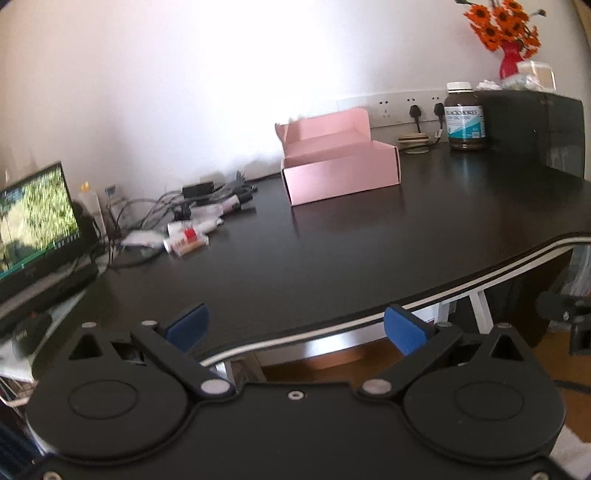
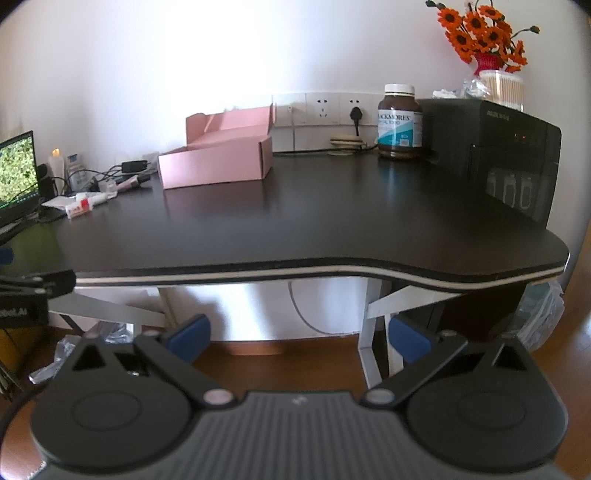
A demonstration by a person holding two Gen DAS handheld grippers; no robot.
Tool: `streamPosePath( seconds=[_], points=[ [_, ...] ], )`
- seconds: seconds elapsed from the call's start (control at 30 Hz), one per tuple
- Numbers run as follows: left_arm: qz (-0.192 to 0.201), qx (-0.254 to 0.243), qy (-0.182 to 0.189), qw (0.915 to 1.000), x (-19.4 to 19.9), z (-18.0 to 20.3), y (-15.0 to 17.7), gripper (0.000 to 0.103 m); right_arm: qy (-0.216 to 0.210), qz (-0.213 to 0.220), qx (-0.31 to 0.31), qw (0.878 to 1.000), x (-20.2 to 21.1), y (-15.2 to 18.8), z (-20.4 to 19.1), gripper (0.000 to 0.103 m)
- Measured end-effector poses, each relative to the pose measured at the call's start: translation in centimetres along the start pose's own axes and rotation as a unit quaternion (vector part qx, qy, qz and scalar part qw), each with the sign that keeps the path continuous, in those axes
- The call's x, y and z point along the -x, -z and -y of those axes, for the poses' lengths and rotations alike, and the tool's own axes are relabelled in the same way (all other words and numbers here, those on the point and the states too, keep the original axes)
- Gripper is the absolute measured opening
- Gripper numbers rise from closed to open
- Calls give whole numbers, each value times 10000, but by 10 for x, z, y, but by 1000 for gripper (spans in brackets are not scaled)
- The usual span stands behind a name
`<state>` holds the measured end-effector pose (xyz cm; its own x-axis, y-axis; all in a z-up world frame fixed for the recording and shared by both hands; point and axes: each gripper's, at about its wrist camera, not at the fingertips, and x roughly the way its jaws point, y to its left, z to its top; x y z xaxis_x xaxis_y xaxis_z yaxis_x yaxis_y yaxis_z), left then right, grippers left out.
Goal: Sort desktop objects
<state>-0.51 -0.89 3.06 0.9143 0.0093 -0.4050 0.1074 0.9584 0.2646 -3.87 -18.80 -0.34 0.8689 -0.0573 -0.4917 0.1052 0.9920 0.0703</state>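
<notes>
The left gripper [image 1: 295,326] hangs just off the front edge of the desk [image 1: 369,236], its 2 blue-padded fingers [image 1: 404,330] spread wide and holding nothing. The right gripper [image 2: 297,339] sits lower, in front of the desk's front edge [image 2: 332,271] and below its top, fingers [image 2: 190,338] likewise wide apart and empty.

On the desk, the pink box [image 1: 340,162] stands open toward the back edge, left of the middle, its lid tilted up against the wall. At the back left corner lies a cluster of small things: a white tube with a red label [image 1: 186,240], more tubes [image 1: 207,221] just behind it, and a tangle of cables [image 1: 177,203] with a black adapter [image 1: 197,190] on top. The tubes lie flat, touching or nearly touching each other; blur in the left view hides finer detail. A white bottle [image 1: 90,205] stands upright beyond them, beside a lit screen [image 1: 37,218] at the left end.

Near the back right, a brown bottle [image 2: 399,122] with a white cap stands upright against the wall sockets [image 2: 325,109], just beside a black box [image 2: 491,147] that fills the right corner. On that box stand a red vase of orange flowers [image 2: 480,33] and a clear tub [image 2: 502,86]. A flat round item [image 2: 345,142] lies by the plugged-in cord, left of the brown bottle.
</notes>
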Motion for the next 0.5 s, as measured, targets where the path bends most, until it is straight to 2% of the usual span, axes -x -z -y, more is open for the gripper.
streamPosePath(
  seconds=[0.2, 0.33, 0.5],
  points=[
    [175, -375, -234, 9989, 2, 8, 4, 103, 23, 46, 31, 10000, 0, -4, -1, 102],
    [135, -221, -22, 9997, 0, 0, 3, 103, -7, 20, 67, 10000, -2, -5, -4, 102],
    [213, -219, -143, 9994, -1, -6, 3, 103, -78, 48, 124, 9999, -4, -8, -7, 102]
  ],
)
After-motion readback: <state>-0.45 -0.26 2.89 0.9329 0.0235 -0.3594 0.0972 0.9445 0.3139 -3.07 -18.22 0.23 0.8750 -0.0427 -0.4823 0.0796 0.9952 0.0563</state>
